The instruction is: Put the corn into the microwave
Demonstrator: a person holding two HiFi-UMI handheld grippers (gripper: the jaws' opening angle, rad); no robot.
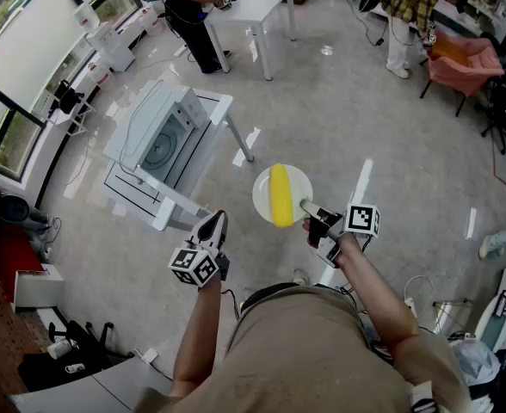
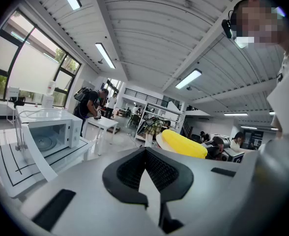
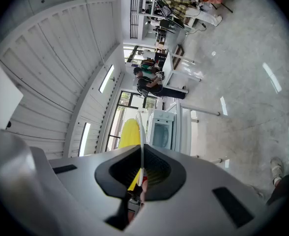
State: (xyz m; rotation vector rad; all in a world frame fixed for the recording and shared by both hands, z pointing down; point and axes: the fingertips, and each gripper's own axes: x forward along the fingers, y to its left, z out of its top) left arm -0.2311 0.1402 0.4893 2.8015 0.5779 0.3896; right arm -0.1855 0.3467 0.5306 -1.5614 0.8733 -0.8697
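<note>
Corn [image 1: 280, 194] rides a plate [image 1: 262, 192] kept level against rolling, rim clamped in the right gripper's [image 1: 309, 209] jaws; the left gripper's [image 1: 214, 224] jaws are together, empty, nearer the microwave [image 1: 163, 136].

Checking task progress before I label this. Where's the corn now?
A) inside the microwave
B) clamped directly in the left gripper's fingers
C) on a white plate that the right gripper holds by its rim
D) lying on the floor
C: the corn lies on the white plate, and the right gripper has its fingers shut on that plate's rim, well apart from the microwave.
</note>
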